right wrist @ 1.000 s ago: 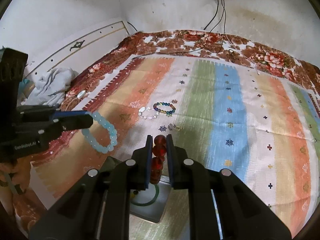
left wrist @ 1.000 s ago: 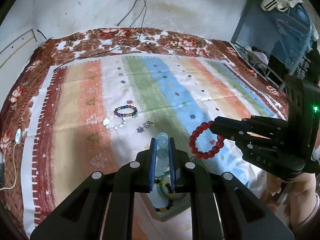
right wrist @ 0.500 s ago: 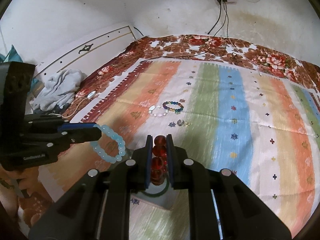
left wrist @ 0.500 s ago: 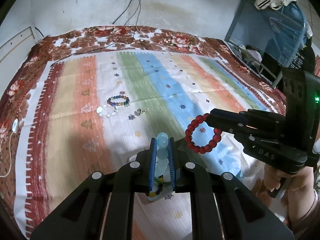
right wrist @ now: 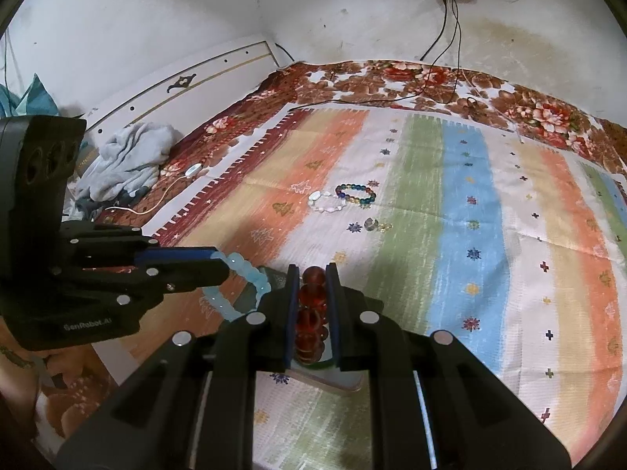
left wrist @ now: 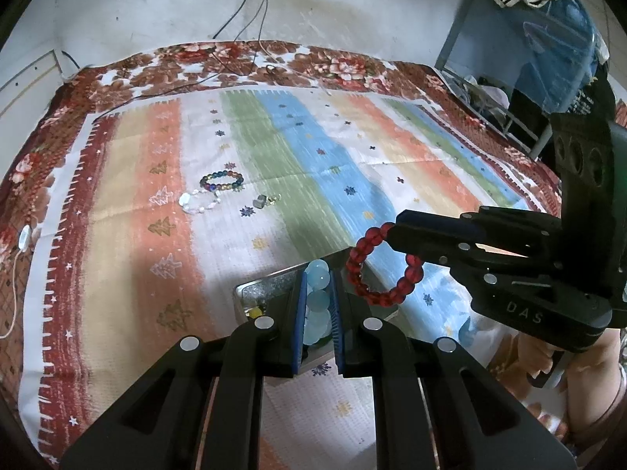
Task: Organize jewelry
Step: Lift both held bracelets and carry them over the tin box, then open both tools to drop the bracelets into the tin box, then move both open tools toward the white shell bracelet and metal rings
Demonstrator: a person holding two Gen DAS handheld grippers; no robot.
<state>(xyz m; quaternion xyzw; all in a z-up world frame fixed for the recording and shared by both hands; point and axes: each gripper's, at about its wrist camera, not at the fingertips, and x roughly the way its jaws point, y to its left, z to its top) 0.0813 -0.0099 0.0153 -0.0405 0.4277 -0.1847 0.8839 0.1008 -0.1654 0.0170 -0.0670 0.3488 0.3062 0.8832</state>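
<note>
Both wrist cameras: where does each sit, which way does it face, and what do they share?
Left wrist: sits on the left gripper, faces along the bed; it pinches the light blue bracelet; the right gripper and a hand show.
Right wrist: sits on the right gripper, clamping the red bracelet; the left gripper shows.
Shared: multicolored bracelet, metal tray.

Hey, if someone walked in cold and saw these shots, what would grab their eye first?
Probably the two bracelets held in the air: a red bead bracelet pinched by the right gripper, and a pale blue bead bracelet pinched by the left gripper. Both hang over a small metal tray on the striped cloth.
</note>
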